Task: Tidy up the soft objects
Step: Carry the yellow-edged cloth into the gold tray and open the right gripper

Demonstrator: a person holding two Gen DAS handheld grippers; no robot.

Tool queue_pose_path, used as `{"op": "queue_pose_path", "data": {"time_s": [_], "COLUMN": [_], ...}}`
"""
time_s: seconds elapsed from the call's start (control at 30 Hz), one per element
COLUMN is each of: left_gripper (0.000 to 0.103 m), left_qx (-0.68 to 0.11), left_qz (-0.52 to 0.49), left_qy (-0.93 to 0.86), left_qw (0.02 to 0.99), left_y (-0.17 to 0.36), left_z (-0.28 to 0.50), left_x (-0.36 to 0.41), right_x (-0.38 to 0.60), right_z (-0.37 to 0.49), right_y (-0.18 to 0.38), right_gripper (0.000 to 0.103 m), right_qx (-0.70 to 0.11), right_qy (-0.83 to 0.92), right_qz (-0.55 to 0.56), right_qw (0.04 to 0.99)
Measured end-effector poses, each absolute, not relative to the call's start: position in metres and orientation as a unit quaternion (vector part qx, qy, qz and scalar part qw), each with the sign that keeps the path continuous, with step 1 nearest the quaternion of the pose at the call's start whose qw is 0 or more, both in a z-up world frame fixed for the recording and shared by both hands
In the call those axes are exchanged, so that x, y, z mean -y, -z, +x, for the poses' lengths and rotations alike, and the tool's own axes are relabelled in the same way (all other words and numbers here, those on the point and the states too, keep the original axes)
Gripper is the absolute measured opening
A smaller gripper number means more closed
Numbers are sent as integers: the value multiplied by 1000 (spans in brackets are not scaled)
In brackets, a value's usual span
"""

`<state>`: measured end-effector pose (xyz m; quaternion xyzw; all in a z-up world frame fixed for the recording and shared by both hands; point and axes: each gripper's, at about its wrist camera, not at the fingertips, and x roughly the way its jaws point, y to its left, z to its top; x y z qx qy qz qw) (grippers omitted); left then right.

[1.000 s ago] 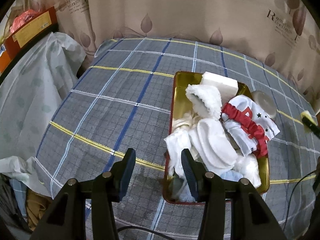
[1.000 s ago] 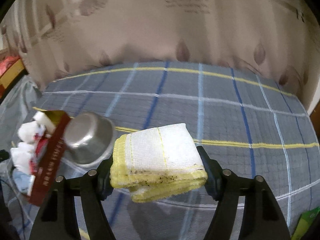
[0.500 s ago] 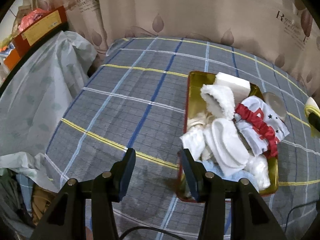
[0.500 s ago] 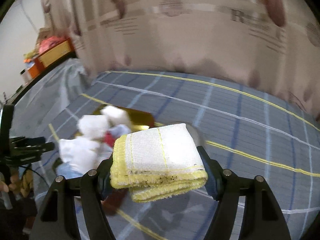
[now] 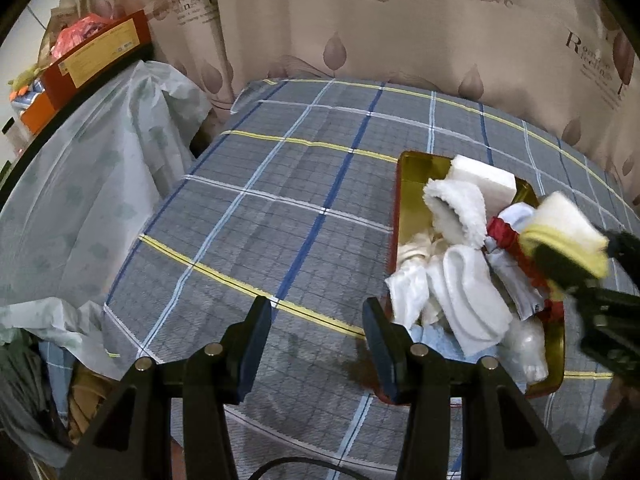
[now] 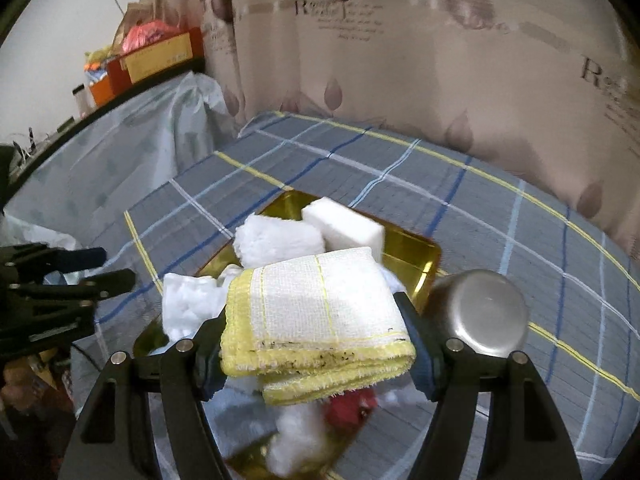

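Note:
My right gripper [image 6: 316, 344] is shut on a folded white cloth with yellow edging [image 6: 316, 316] and holds it above the gold tin tray [image 6: 412, 248]. The cloth [image 5: 568, 236] and right gripper also show at the right in the left wrist view. The tray [image 5: 412, 176] holds a white sponge block [image 5: 482, 178], white fluffy socks [image 5: 460, 212], a red-and-white garment [image 5: 516, 260] and other white cloths. My left gripper [image 5: 316, 340] is open and empty, low over the checked bedcover just left of the tray's near corner.
A steel bowl [image 6: 480, 312] lies upside down on the bedcover right of the tray. A patterned curtain [image 5: 400, 20] hangs behind the bed. A plastic-covered shelf [image 5: 80, 152] with boxes stands at the left. Checked bedcover [image 5: 280, 208] stretches left of the tray.
My right gripper has swung left with the cloth from beside the steel bowl to over the tray. My left gripper has shifted left, away from the tray.

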<state>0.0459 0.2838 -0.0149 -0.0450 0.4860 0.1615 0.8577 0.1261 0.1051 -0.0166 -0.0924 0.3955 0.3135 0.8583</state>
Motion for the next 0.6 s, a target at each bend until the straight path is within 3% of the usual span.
{"op": "queue_pose_path", "data": {"time_s": [0.27, 0.37, 0.43, 0.6], "left_gripper": [48, 48, 48, 48], "left_qx": [-487, -487, -487, -485], "left_qz": [-53, -51, -51, -47], "left_qy": [-163, -162, -160, -155], "left_qw": [856, 857, 857, 860], "left_y": [15, 16, 16, 15], "left_z": [45, 46, 46, 45], "left_x": [-288, -287, -287, -283], "right_x": [-130, -135, -137, -138], "right_z": [144, 146, 142, 130], "right_y": [46, 55, 54, 43], "right_gripper": [70, 75, 84, 91], "right_qx": [-413, -421, -416, -397], "right_qy": [-292, -285, -285, -282], "right_qz": [-102, -105, -112, -124], "right_qw": [856, 855, 856, 865]}}
